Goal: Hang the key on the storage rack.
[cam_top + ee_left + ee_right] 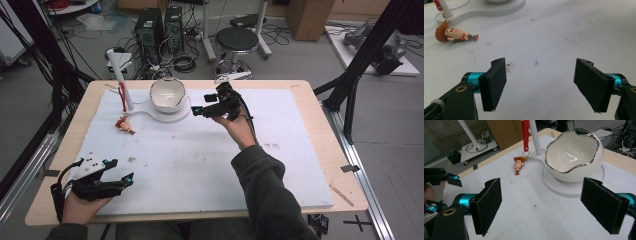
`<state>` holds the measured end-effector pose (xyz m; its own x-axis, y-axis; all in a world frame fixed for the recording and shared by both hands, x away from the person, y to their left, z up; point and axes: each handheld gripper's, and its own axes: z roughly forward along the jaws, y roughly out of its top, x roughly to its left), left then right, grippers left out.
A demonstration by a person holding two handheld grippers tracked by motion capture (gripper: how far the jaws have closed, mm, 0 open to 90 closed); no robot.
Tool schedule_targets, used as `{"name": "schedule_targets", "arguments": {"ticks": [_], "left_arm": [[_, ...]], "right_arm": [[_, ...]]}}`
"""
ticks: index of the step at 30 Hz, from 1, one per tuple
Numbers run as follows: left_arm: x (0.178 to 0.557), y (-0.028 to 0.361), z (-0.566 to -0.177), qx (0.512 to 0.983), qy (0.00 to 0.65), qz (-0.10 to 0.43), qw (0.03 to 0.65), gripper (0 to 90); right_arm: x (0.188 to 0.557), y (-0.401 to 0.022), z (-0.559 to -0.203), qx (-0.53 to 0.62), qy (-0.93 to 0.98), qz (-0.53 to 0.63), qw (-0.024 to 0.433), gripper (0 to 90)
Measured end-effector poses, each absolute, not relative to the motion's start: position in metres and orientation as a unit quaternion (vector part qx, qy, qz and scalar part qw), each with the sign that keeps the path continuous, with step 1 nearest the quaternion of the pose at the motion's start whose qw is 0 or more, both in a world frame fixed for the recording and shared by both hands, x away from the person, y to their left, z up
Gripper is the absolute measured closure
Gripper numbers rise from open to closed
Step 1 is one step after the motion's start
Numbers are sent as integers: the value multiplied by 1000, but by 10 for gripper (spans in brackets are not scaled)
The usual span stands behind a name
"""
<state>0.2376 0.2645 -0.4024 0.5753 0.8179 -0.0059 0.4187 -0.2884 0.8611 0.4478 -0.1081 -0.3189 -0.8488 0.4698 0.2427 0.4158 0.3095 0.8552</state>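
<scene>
Keychain figure (517,165) flat, hat toward pole, feet toward near edge; right gripper (550,205) wide open, empty.

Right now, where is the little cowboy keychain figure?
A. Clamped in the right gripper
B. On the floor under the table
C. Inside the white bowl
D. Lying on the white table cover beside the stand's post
D. The cowboy keychain figure lies on the white table cover, by the stand's post. It is outside the white bowl, and nothing sits between the open jaws of the right gripper.
</scene>
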Motion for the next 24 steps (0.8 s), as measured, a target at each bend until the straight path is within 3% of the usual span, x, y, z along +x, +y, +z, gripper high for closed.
{"name": "schedule_targets", "arguments": {"ticks": [24], "left_arm": [[237, 263, -402, 773, 398, 227, 439, 264]], "right_arm": [[427, -146, -328, 287, 804, 519, 39, 140]]}}
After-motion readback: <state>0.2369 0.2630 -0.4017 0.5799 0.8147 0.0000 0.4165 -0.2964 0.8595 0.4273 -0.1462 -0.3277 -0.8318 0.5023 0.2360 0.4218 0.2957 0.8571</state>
